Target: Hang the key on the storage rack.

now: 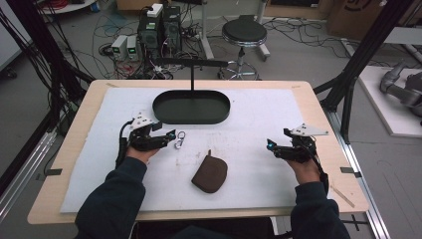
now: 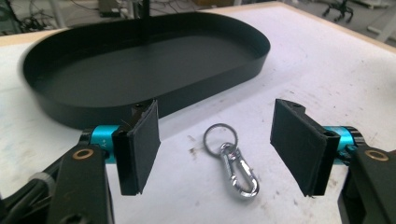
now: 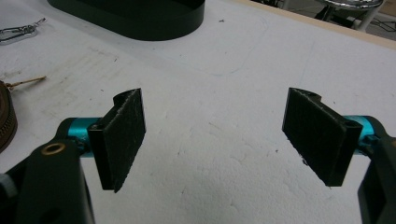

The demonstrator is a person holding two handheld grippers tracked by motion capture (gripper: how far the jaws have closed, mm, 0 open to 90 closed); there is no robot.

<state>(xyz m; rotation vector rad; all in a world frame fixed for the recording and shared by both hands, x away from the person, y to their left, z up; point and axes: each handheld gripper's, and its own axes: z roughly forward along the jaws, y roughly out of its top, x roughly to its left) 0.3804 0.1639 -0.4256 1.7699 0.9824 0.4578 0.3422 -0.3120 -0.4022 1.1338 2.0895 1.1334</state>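
With its jaws wide and empty, the left gripper should lower squarely over the small silver metal carabiner keyring, closing across the clip body, while the right gripper waits wide open.

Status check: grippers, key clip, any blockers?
Left gripper open, straddling key clip, not touching. Right gripper open, empty. Black tray just beyond clip.

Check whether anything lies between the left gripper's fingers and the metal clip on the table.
Nothing visible does. The left gripper is open, and the metal clip lies flat on the white mat in the gap ahead of its fingers. The black tray sits beyond the clip.
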